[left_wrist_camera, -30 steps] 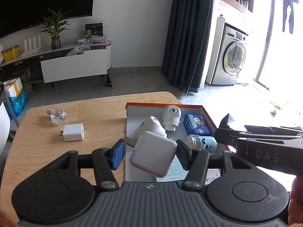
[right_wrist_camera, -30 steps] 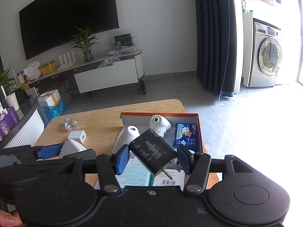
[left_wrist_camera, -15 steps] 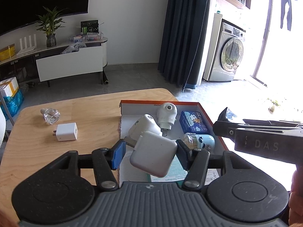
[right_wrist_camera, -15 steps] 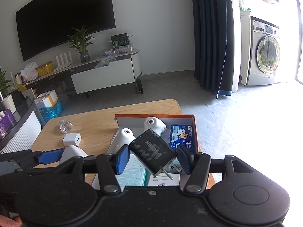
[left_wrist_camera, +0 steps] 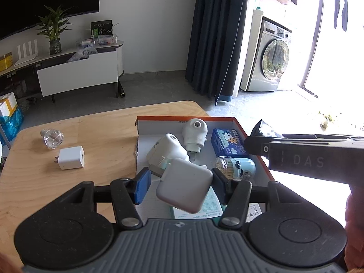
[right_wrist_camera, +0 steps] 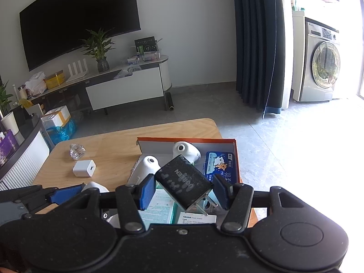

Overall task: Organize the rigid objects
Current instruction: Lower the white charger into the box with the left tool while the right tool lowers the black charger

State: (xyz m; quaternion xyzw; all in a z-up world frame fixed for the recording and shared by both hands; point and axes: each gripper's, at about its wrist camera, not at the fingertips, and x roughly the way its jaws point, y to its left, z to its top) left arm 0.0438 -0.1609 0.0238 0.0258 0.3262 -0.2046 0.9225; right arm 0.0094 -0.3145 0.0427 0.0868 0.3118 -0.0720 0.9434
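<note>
So both claws are loaded over the orange box (left_wrist_camera: 254, 134) — left gripper (left_wrist_camera: 180, 182) clamped on a white charger (left_wrist_camera: 184, 187), right gripper (right_wrist_camera: 182, 190) pinching a black adapter (right_wrist_camera: 183, 183) — next job looks like lowering and letting go.

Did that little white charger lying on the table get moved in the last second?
No. The small white charger keeps its spot just right of the glass knob; only the camera view shifted.

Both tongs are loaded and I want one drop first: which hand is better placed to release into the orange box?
Probably right: its tongs hold the black charger above the orange box; the left's white charger hangs near its left wall.
</note>
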